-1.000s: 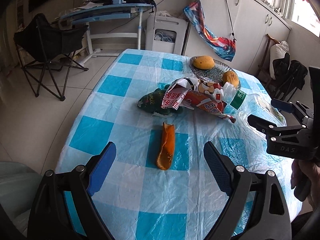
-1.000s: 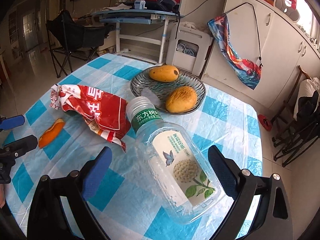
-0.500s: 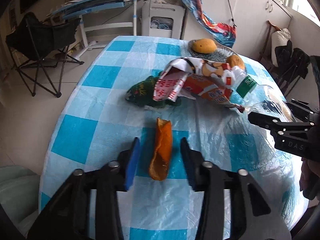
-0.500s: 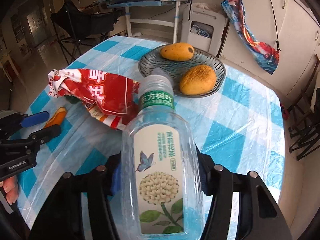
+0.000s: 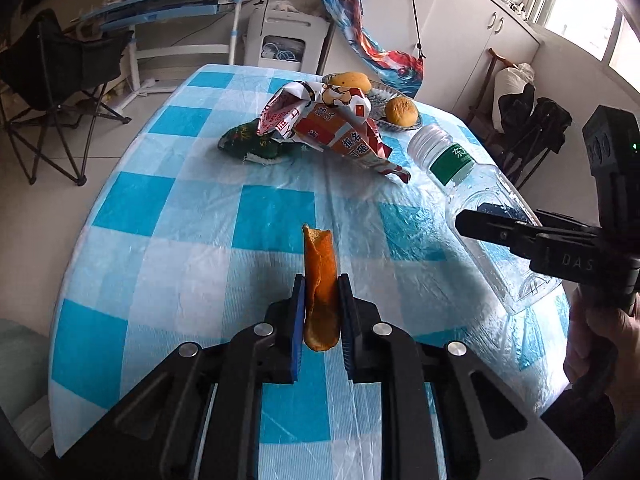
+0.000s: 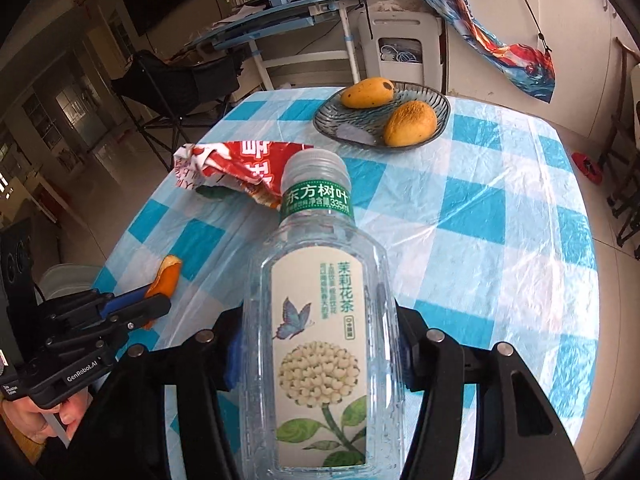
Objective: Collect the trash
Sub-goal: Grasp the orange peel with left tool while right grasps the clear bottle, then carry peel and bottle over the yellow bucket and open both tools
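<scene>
My left gripper [image 5: 321, 312] is shut on an orange fruit peel [image 5: 319, 272], held above the blue checked tablecloth [image 5: 200, 220]. My right gripper [image 6: 316, 344] is shut on an empty clear plastic bottle [image 6: 316, 320] with a green neck band and a flower label, lifted off the table. The bottle also shows at the right of the left wrist view [image 5: 480, 204]. A crumpled red snack wrapper [image 5: 328, 128] lies over a dark green packet [image 5: 248, 142] at mid-table. The wrapper also shows in the right wrist view [image 6: 240, 168].
A glass dish [image 6: 436, 112] with two yellow mangoes [image 6: 408, 124] stands at the table's far side. A black folding chair [image 5: 52, 80], a blue desk [image 5: 168, 0] and white cabinets [image 5: 472, 40] surround the table. A pale bin [image 6: 64, 276] stands by the left edge.
Both grippers went from open to shut. The left one closed on the peel and lifted it; the right one closed on the bottle and raised it off the table.
</scene>
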### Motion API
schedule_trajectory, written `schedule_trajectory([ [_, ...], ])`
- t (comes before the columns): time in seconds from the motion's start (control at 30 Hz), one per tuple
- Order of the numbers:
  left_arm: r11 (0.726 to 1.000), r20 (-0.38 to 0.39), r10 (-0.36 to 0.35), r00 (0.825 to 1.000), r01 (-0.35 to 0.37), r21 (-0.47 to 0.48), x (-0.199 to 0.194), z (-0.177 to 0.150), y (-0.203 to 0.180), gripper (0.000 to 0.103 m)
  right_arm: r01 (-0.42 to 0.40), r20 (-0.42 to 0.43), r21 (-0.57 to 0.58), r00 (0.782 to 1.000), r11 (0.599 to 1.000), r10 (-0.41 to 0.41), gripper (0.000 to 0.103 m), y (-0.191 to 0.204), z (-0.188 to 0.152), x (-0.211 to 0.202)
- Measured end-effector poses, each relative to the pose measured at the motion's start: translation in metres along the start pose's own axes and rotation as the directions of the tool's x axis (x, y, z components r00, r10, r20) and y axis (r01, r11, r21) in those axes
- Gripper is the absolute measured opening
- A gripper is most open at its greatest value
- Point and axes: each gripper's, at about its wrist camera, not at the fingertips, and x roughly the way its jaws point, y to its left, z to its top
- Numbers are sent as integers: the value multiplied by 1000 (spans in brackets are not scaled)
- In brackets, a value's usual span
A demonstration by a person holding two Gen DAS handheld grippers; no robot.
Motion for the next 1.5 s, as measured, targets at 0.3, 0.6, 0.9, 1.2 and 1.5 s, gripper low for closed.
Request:
schedule_trajectory([
  [0.3, 1000, 32, 5, 999, -5, -7, -40, -39, 8, 15, 37, -5, -58, 999, 998, -37, 56, 34, -40, -20],
  [0.6, 997, 17, 66, 998, -65, -46, -46, -43, 25, 20, 28, -5, 0, 1000, 1000, -28, 58, 42, -70, -15],
  [0.9, 990, 8, 127, 992, -126, -66, -34, -38, 30, 49, 67, 22, -10, 998, 998, -67, 74, 42, -68, -10],
  [1.2, 994, 0, 94, 996, -93, 64, -27, -39, 2, 16, 55, 35, -67, 998, 996, -53, 57, 52, -65, -9],
  [1.5, 998, 87, -32, 996, 27, 62, -61, -42, -13, 15, -145, 103, 75, 985, 987, 137, 57, 37, -64, -37],
])
